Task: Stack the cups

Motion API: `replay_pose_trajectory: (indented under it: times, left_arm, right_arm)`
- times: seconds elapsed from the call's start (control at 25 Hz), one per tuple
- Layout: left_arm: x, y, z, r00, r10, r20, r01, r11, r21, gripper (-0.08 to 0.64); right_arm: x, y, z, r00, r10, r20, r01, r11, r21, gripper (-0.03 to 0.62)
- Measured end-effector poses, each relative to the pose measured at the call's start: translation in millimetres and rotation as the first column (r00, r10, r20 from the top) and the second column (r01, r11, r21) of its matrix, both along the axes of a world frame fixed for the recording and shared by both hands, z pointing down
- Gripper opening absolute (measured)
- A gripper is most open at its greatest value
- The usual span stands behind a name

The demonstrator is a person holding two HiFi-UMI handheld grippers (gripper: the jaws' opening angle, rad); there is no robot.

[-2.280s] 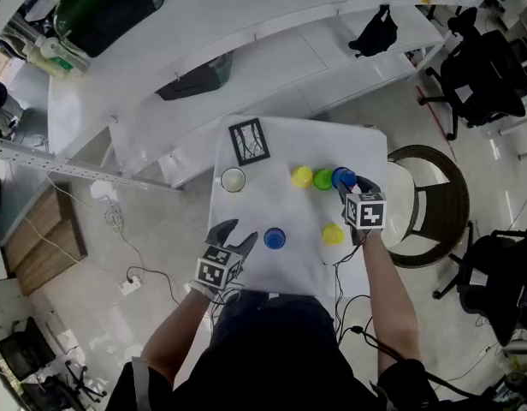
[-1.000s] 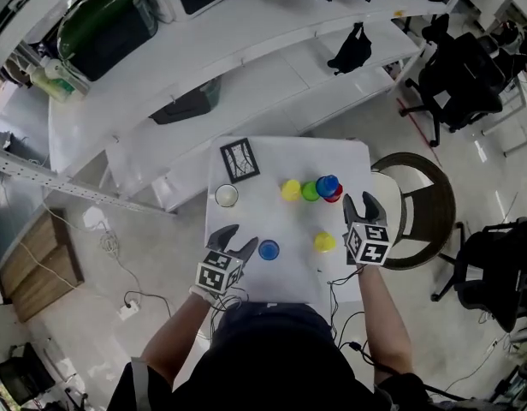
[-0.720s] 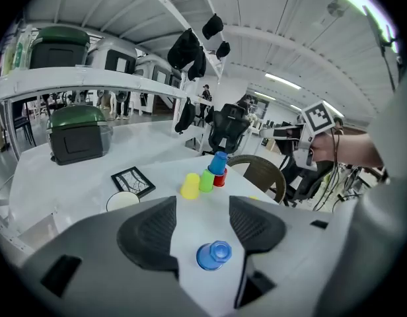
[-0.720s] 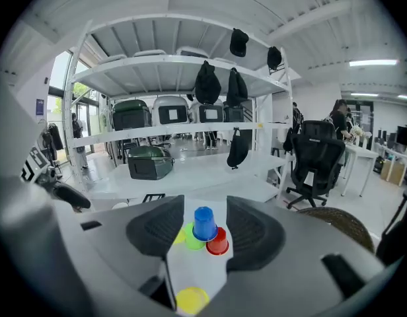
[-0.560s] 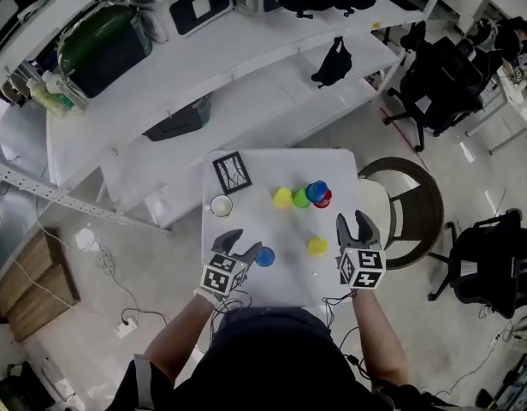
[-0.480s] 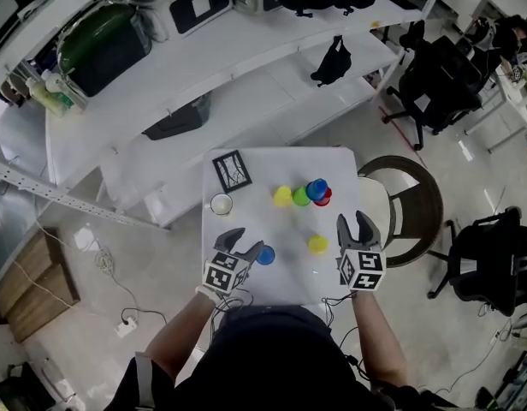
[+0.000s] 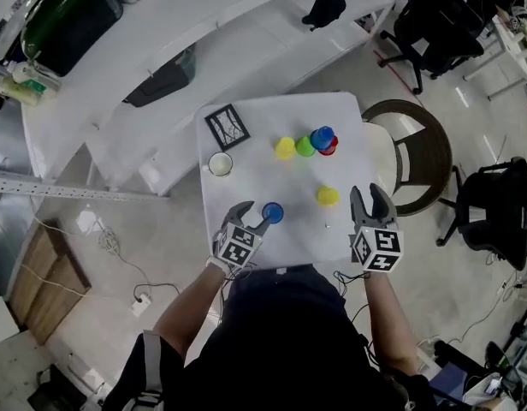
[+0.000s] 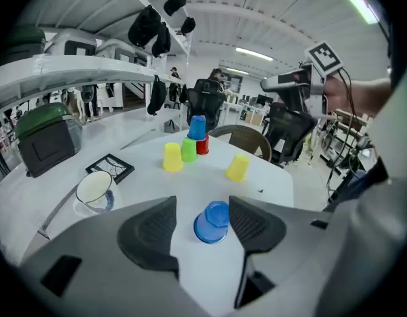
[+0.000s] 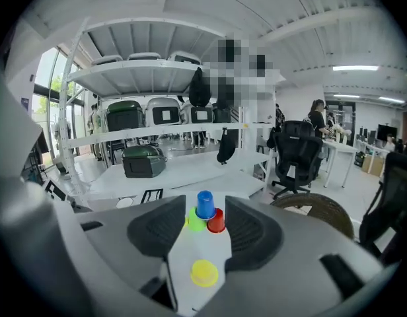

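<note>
Left gripper (image 7: 253, 217): jaws released and wide apart, angled down. An upside-down blue plastic cup (image 7: 273, 213) stands in the gap at the tips, near the front of the white square table (image 7: 289, 182). The pads are not on it.

Right gripper (image 7: 368, 197): jaws have just been closing a little. They are still apart with nothing between them, at the table's right edge.

A lone inverted yellow plastic cup (image 7: 327, 197) stands near the right gripper.

Far side, close row: second yellow cup (image 7: 285, 148), green plastic cup (image 7: 305, 145), second blue cup (image 7: 322, 135) stacked on a red plastic cup (image 7: 331, 150).
</note>
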State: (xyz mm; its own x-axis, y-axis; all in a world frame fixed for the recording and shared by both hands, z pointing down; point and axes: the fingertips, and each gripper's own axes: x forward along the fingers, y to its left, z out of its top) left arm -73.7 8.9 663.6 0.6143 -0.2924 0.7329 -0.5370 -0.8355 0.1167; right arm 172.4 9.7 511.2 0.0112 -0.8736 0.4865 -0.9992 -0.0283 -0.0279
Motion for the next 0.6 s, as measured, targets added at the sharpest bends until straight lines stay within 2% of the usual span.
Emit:
replay_pose_trajectory:
  times: [0.12,0.24,0.48,0.6]
  left_arm:
    - [2,18,19,0.997,0.078,0.025,-0.077,0.997,-0.023,0.247]
    - [8,30,35,0.987,0.148,0.067,-0.148,0.989,-0.014,0.247]
    - [21,36,66,0.97,0.184,0.161,-0.189,0.982,0.013,0.247]
    - [24,40,72,0.964,0.193,0.185,-0.198,0.98,0.007,0.247]
  right_arm:
    - [-2,15,9,0.999,0.046,0.02,-0.046,0.999,-0.018,0.183]
    - [-3,25,12,0.997,0.079,0.027,-0.078,0.997,-0.022,0.181]
    - [1,42,27,0.994,0.106,0.029,-0.104,0.993,-0.06,0.176]
    - [3,44,32,0.994,0.1,0.033,-0.098,0.993,-0.069,0.175]
